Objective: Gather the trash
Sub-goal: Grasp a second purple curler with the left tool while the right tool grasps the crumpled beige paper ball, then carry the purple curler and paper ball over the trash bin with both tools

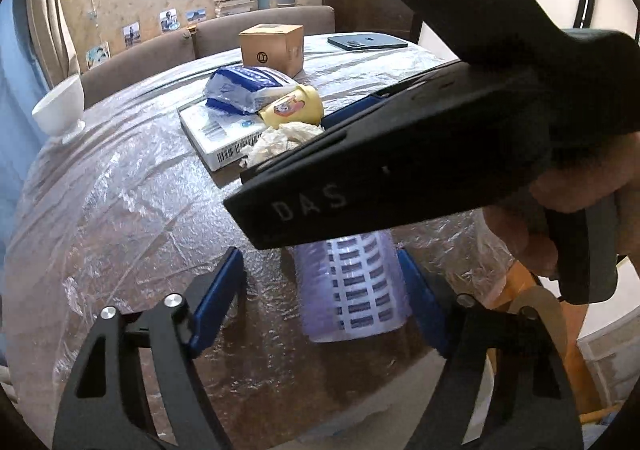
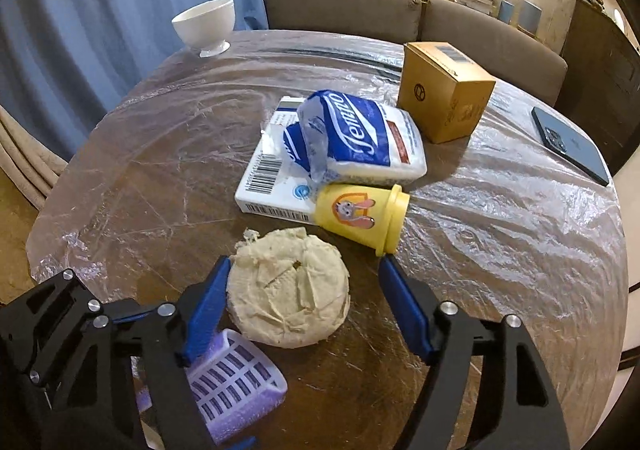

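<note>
The left gripper [image 1: 324,290] stands over a small purple basket [image 1: 352,290] at the near edge of the round table [image 2: 120,178]. Its blue fingers [image 1: 216,298] are apart, one on each side of the basket. The right one is just beside the basket, but I cannot tell if it touches. The left one has a gap.

The right gripper [image 2: 308,306] is just past the basket. A crumpled paper wad [image 2: 290,286], the trash, sits between its blue fingers [image 2: 208,306]. The left finger is touching the wad or very close to it. The right finger is still a bit away, so the wad is not squeezed.

Behind the wad, a yellow cup [image 2: 362,218] lies on its side. It leans against a flat white box [image 2: 264,186]. A blue and white tissue pack [image 2: 360,138] lies on top of that box.

Farther back is a brown cardboard box [image 2: 444,98]. A dark phone [image 2: 568,146] lies off to the right. A white bowl [image 2: 204,26] stands at the far left edge. A brown sofa [image 2: 344,10] is behind the table.
</note>
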`<state>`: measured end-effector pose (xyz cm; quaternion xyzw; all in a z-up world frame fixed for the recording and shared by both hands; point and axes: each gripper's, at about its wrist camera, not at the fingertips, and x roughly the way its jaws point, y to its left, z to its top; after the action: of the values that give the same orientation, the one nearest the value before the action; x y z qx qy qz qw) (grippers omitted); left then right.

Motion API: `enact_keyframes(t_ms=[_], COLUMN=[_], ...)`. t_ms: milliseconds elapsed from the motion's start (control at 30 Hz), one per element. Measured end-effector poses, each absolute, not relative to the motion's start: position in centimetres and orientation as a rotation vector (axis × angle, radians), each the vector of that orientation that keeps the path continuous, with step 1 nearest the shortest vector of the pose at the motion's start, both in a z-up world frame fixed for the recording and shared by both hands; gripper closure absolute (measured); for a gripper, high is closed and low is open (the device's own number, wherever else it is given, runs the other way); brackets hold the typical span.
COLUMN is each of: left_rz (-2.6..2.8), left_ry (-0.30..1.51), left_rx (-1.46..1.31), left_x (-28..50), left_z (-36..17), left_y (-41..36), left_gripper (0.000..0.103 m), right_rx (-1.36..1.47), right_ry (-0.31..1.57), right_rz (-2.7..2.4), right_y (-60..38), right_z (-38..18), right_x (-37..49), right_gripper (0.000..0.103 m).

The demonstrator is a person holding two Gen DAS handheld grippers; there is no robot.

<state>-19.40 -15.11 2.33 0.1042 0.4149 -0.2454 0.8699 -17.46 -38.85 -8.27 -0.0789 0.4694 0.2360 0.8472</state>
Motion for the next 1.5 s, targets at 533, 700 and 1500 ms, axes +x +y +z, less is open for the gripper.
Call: enact_keyframes(t_ms=[533, 700, 1500], left_rz=[-0.514, -0.487, -0.399], left_ry=[0.825, 0.817, 0.834], left_rx=[0.289, 0.274, 0.148], left_x=[-20.4, -21.2, -21.6], left_z=[2.7, 3.1, 3.8], left_y=[-15.4, -13.6, -9.7], left_gripper=[0.058, 0.058, 0.058], right_rx=[-0.089, -0.039, 0.013], right_ry=[0.944, 0.92, 0.89], right_rz=[0.489, 0.476, 0.451], right_y=[-41.5, -43.0, -43.8], right_z=[-6.5, -6.0, -6.8], right_x=[-18.7, -19.7, -27.1], right_gripper=[0.051, 0.051, 0.051])
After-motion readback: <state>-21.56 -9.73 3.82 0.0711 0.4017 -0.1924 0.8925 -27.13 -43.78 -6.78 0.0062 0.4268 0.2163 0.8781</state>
